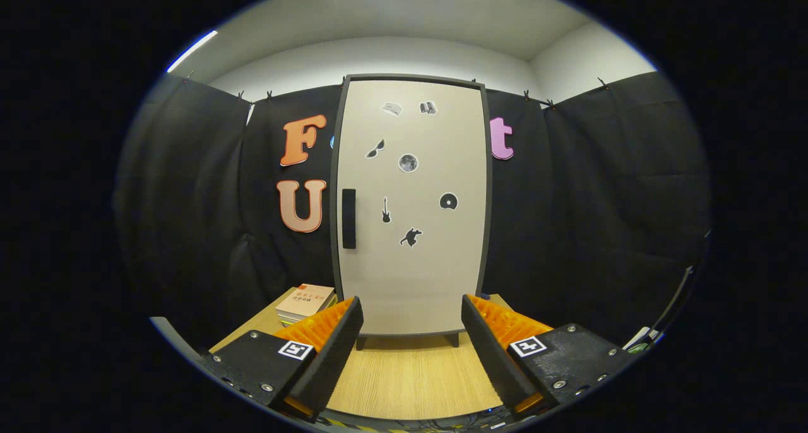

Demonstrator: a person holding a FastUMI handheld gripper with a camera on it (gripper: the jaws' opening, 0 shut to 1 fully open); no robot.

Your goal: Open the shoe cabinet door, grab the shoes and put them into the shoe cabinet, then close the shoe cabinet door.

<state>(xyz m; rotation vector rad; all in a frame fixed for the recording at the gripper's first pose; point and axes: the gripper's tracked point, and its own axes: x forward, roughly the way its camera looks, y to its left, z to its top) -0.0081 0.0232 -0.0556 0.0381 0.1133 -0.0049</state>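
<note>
A tall shoe cabinet (pixel 410 275) stands upright on the wooden table, straight ahead of my fingers. Its pale door is closed and carries several small dark stickers. A black vertical handle (pixel 348 218) sits at the door's left edge, about mid-height. My gripper (pixel 411 322) is open, with its two fingers spread wide and nothing between them. The fingers hover over the table some way short of the cabinet's base, facing the door squarely.
A stack of books (pixel 304 302) lies on the table left of the cabinet, just beyond my left finger. The light wooden table (pixel 410 376) runs from under the fingers to the cabinet's short legs. Black cloth walls close in behind and on both sides.
</note>
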